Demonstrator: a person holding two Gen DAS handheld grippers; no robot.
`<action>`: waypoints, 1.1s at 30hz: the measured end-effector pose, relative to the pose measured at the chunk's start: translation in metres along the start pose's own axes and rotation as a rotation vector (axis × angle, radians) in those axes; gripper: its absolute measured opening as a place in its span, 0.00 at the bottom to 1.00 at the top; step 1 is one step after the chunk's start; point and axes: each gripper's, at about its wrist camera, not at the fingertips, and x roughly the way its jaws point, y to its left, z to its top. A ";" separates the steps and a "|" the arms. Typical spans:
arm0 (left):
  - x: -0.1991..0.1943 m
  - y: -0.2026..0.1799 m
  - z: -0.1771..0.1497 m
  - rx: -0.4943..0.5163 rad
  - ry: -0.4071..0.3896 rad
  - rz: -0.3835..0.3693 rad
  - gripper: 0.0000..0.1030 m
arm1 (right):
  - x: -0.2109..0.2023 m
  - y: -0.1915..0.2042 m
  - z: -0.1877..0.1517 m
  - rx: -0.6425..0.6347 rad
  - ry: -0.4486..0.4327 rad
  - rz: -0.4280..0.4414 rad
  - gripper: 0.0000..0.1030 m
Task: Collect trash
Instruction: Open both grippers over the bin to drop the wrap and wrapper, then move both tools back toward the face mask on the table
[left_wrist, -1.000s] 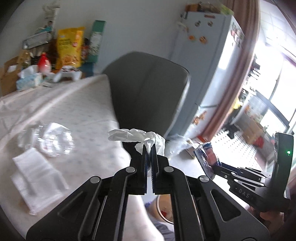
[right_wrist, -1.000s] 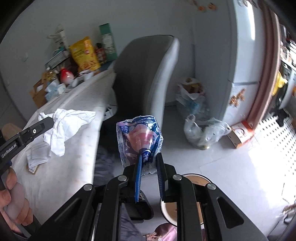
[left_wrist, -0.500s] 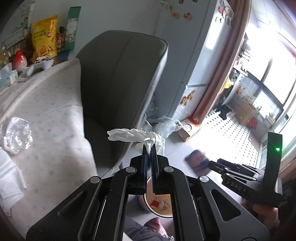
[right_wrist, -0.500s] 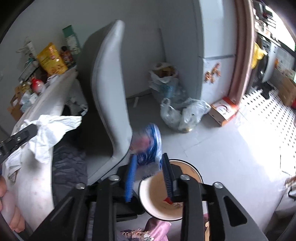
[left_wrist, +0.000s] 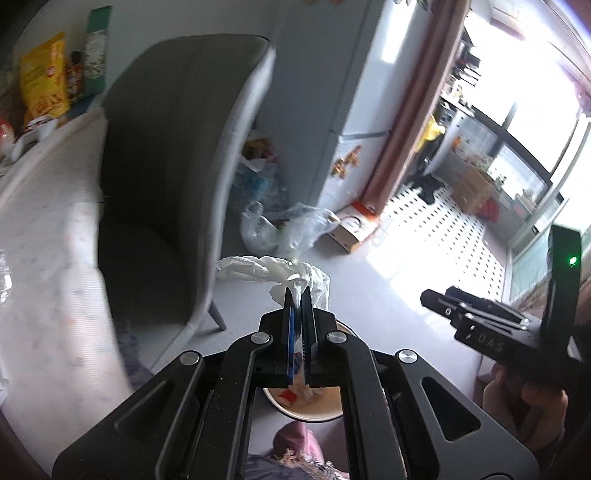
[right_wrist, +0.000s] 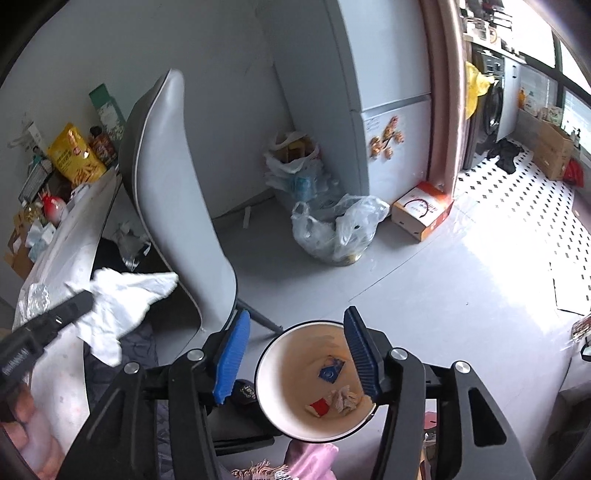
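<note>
Trash: a crumpled white tissue (left_wrist: 280, 273) is pinched at the tip of the left gripper (left_wrist: 298, 295), held in the air above the floor and just short of the bin (right_wrist: 295, 373).
Bin: a round pail with a cream inside and dark rim, standing on the grey floor beside the chair (right_wrist: 173, 206); seen from above in the right wrist view. At its bottom lie a blue wrapper (right_wrist: 330, 371), a red scrap and a wad of paper.
Left gripper: jaws pressed together on the tissue, which fans out ahead of the tips. In the left wrist view the bin rim shows just below and behind the fingers.
Right gripper (right_wrist: 295, 354): jaws opening, blue pads standing either side of the bin mouth with nothing between them; it hangs directly over the bin.
Step in hand: judging by the empty right jaws above the bin, the right hand's drop looks done, and the tissue is next to go in.
Next move: the left gripper needs to come over the bin mouth, then open so the tissue falls inside. The tissue is light and floppy, so it may cling to a pad or drift past the rim; releasing low and centred would help.
Elsewhere: table (left_wrist: 40, 236) at left with more clear plastic and paper on it, likely still to collect.
</note>
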 end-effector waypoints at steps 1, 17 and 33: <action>0.003 -0.004 0.000 0.005 0.007 -0.007 0.04 | -0.003 -0.003 0.001 0.004 -0.008 -0.005 0.56; 0.070 -0.020 -0.008 -0.028 0.173 -0.189 0.54 | -0.029 -0.043 0.007 0.079 -0.066 -0.048 0.65; -0.045 0.060 0.009 -0.170 -0.053 -0.075 0.94 | -0.027 0.020 0.009 -0.017 -0.068 0.058 0.88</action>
